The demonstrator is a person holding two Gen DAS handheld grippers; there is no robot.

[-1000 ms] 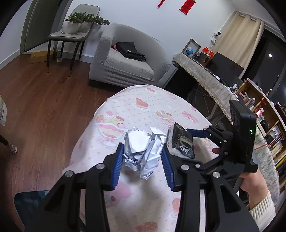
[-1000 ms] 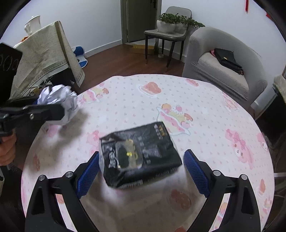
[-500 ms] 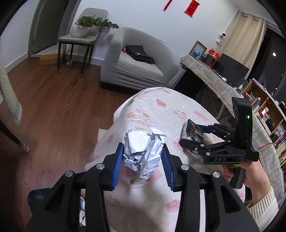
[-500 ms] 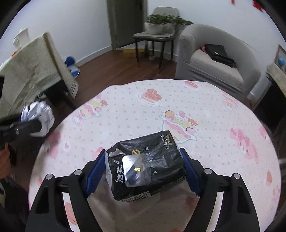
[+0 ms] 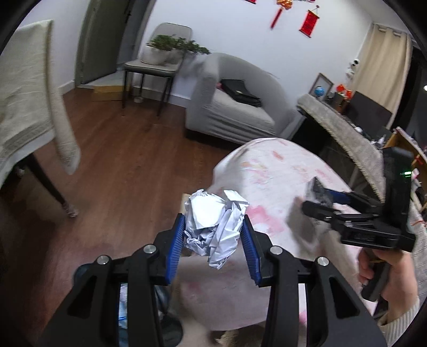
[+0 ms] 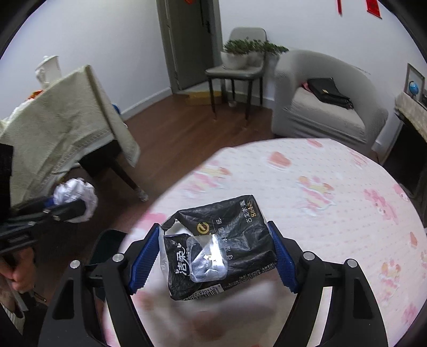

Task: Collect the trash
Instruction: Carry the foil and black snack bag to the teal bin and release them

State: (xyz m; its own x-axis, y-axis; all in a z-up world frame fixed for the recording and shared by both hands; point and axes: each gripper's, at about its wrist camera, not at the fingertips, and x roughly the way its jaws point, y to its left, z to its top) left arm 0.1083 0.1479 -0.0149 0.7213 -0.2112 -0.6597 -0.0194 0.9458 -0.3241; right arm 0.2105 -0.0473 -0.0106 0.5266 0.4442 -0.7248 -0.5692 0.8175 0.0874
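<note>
Carrying both pieces off the table (image 6: 333,170): left gripper (image 5: 213,240) clamps crumpled paper ball (image 5: 216,227) past the near-left edge, right gripper (image 6: 213,256) pinches black wrapper (image 6: 218,248) above the cloth. Next, drop into dark bin (image 6: 106,248) (probably) below.

floor: dark wood floor (image 5: 114,165) | walls: white, grey door (image 6: 192,40) | grey armchair (image 6: 325,106) holding black bag (image 6: 327,89) | chair (image 6: 237,69) with potted plants left of armchair | desk (image 6: 307,186) under pink-print cloth in front of armchair | cream-draped table (image 6: 53,128) far left of armchair | red hangings (image 5: 309,21) above armchair
</note>
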